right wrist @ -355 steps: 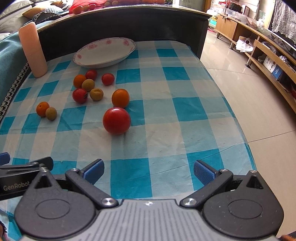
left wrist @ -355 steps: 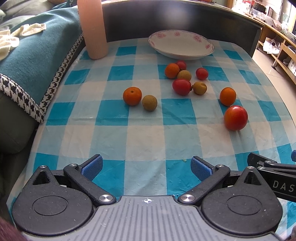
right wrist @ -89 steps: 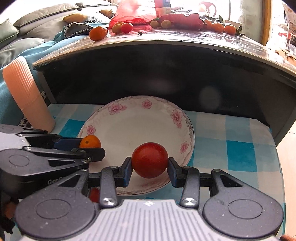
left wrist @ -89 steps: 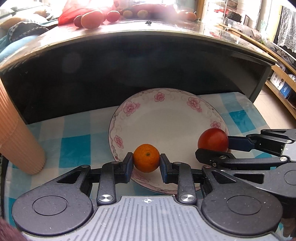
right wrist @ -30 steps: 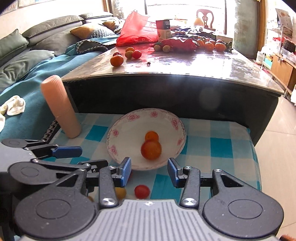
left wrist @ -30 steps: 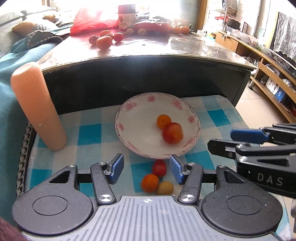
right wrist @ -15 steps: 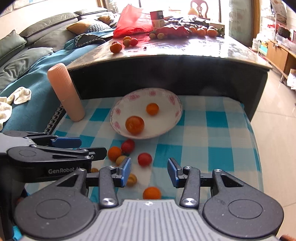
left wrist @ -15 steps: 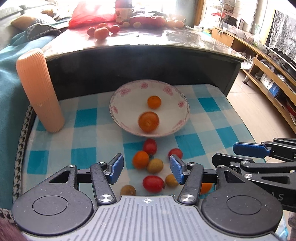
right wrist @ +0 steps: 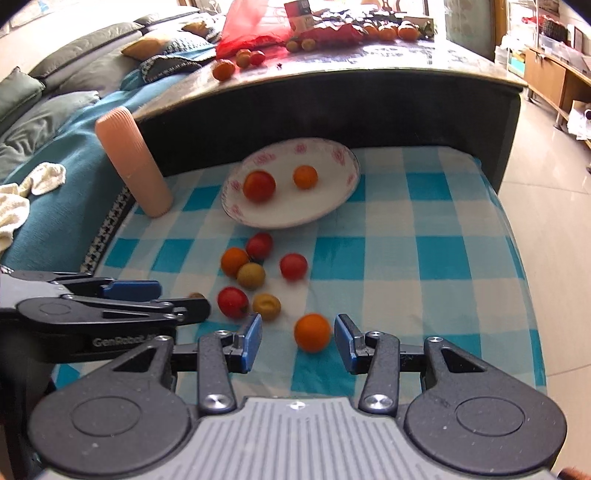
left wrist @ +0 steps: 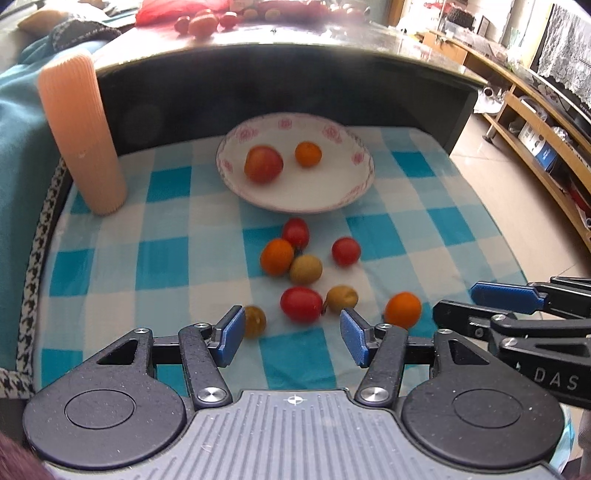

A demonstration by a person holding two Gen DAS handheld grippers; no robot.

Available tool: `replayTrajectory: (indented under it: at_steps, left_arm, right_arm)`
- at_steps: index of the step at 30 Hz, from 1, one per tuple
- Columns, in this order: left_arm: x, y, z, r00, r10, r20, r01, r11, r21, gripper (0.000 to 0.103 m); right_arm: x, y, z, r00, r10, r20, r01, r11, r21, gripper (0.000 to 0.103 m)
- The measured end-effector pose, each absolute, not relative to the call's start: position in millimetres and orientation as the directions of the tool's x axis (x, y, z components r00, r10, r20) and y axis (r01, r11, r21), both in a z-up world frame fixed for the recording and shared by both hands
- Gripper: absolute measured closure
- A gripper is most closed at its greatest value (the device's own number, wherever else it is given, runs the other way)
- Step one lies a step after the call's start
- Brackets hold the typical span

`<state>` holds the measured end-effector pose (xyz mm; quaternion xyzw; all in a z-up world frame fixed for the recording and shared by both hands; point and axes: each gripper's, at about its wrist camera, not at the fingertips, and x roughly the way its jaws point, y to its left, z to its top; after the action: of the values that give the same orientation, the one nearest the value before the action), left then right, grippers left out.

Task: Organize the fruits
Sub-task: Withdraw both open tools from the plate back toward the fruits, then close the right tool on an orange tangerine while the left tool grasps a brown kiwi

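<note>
- Both claws gape wide, empty: left gripper, right gripper.
- Checked cloth underlies everything.
- Flowered plate at 12 o'clock holds tomato and orange.
- Loose orange sits between right fingers, untouched.

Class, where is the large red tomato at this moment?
The large red tomato lies in the floral plate, left of the small orange.

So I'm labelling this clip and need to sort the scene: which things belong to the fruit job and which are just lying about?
Part of the job:
- plate holding a tomato and an orange
- loose fruits on the checked cloth
- left gripper and right gripper, both open

Just lying about:
- ribbed peach cylinder
- white rag
- red bag
</note>
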<state>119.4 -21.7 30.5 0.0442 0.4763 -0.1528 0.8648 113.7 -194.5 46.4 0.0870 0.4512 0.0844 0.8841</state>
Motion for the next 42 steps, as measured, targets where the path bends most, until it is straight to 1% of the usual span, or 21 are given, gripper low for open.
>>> replayTrajectory:
  at_steps: [6,13,22,37,42]
  left_arm:
    - [124,-17,19,0.475,-0.213,-0.854,0.295,0.953,-0.073,0.038]
    - [126,-13,8,0.449,-0.216,-0.867,0.311,0.947,-0.075,0.038]
    - [128,-12,-5,0.451,-0.209,-0.868,0.344,0.938,-0.047,0.036]
    - [146,-12,-23,0.453,-0.22,-0.864,0.349,0.935,-0.055,0.035]
    - [144,-13,-24,0.46,-0.222,-0.86,0.366,0.93,-0.044,0.038]
  right_arm:
    - [121,-202,32,0.552,0.206,-0.808,-0.046,0.975,0.217,0.044]
    - [128,-196,19,0.513,0.214,-0.832,-0.092,0.977,0.194,0.044]
    - [136,-184,8,0.491,0.206,-0.846,-0.148,0.977,0.152,0.044]
    - [151,-185,-8,0.458,0.209,-0.864,-0.133,0.977,0.166,0.044]
    - [152,-186,-12,0.458,0.21,-0.864,-0.131,0.977,0.168,0.044]
